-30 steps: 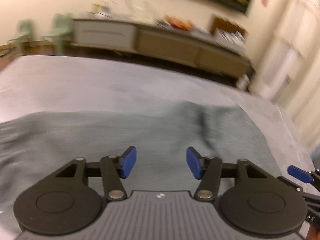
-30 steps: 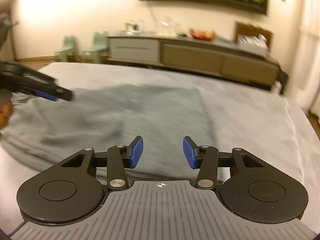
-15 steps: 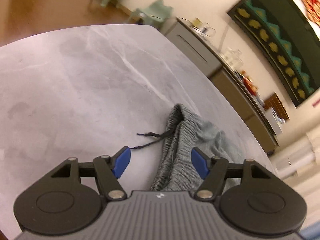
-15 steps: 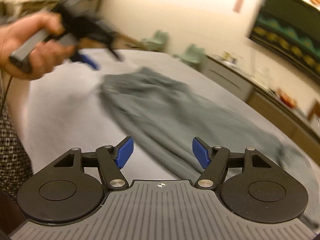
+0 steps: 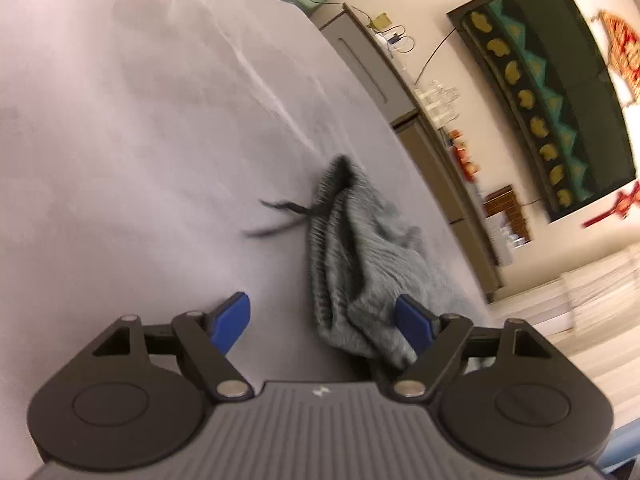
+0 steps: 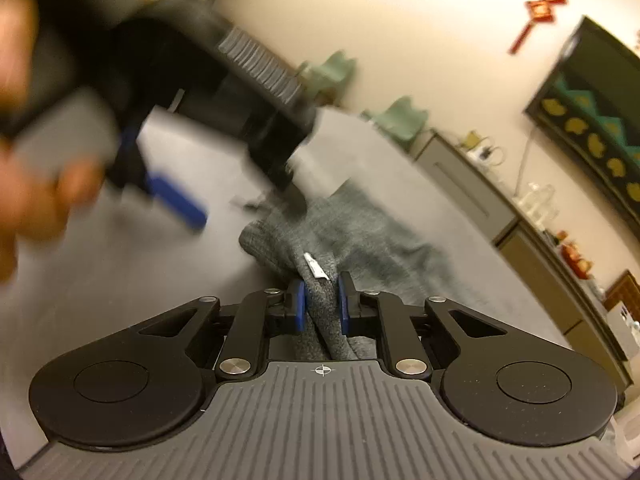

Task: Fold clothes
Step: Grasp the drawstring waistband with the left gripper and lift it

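Observation:
Grey sweatpants (image 5: pixel 352 264) lie bunched on a grey table (image 5: pixel 120 120), ribbed waistband toward me, with a dark drawstring (image 5: pixel 276 216) trailing left. My left gripper (image 5: pixel 324 320) is open, its fingers either side of the waistband edge. In the right wrist view my right gripper (image 6: pixel 322 306) is shut on the waistband of the sweatpants (image 6: pixel 360 236), beside a small white label (image 6: pixel 316 270). The left gripper (image 6: pixel 176 200) shows there too, blurred, held in a hand above the cloth.
A long low cabinet (image 5: pixel 420 120) with glassware and small items stands beyond the table's far edge, under a dark green wall hanging (image 5: pixel 552 88). Two pale green chairs (image 6: pixel 404 116) stand by the wall. White curtains (image 5: pixel 600 300) hang at the right.
My right gripper has closed on the waistband; it was open half a second ago. My left gripper has swung over to the waistband end and come closer to it.

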